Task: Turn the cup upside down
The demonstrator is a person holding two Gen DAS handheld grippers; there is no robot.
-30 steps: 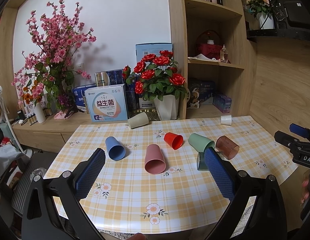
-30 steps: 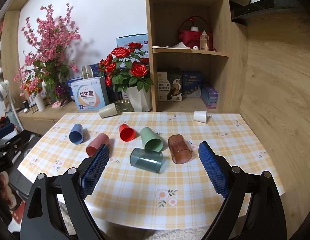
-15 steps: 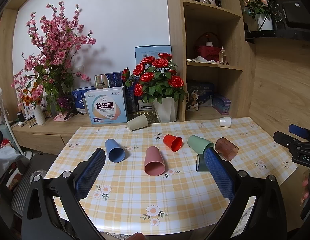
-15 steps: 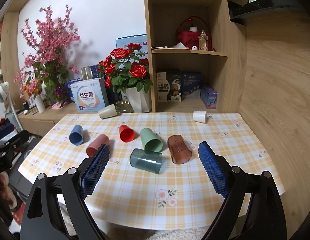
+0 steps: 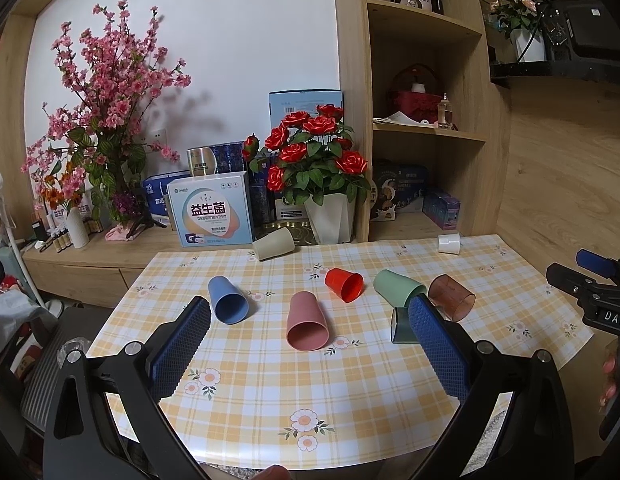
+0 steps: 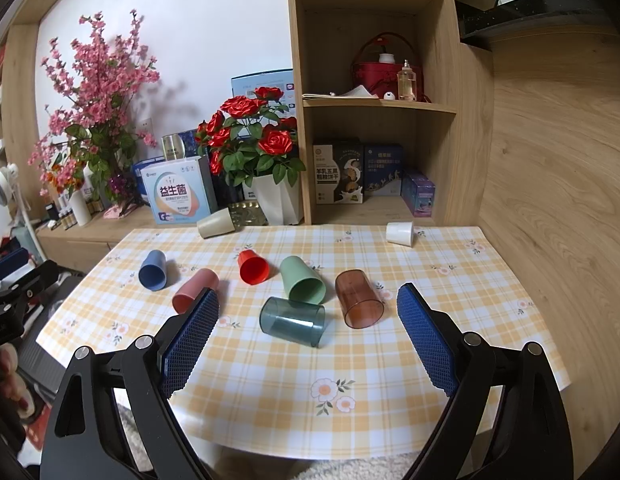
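Several cups lie on their sides on a yellow plaid table (image 5: 349, 420): a blue cup (image 5: 228, 300), a pink cup (image 5: 307, 321), a red cup (image 5: 345, 284), a green cup (image 5: 397, 287), a clear brown cup (image 5: 451, 297), a clear teal cup (image 6: 292, 321), a beige cup (image 5: 274, 244) and a small white cup (image 5: 448, 244). My left gripper (image 5: 310, 308) is open and empty, held above the near table edge, in line with the pink cup. My right gripper (image 6: 308, 294) is open and empty, in line with the teal cup and the brown cup (image 6: 358, 298).
A white pot of red roses (image 5: 329, 220) and a printed box (image 5: 210, 216) stand just behind the table's far edge. A wooden shelf unit (image 6: 373, 120) rises behind. A wood wall (image 6: 557, 200) borders the table on the right.
Both views have tilted slightly; the cups sit a little lower in the left wrist frame. No cup has moved, and both grippers stay open.
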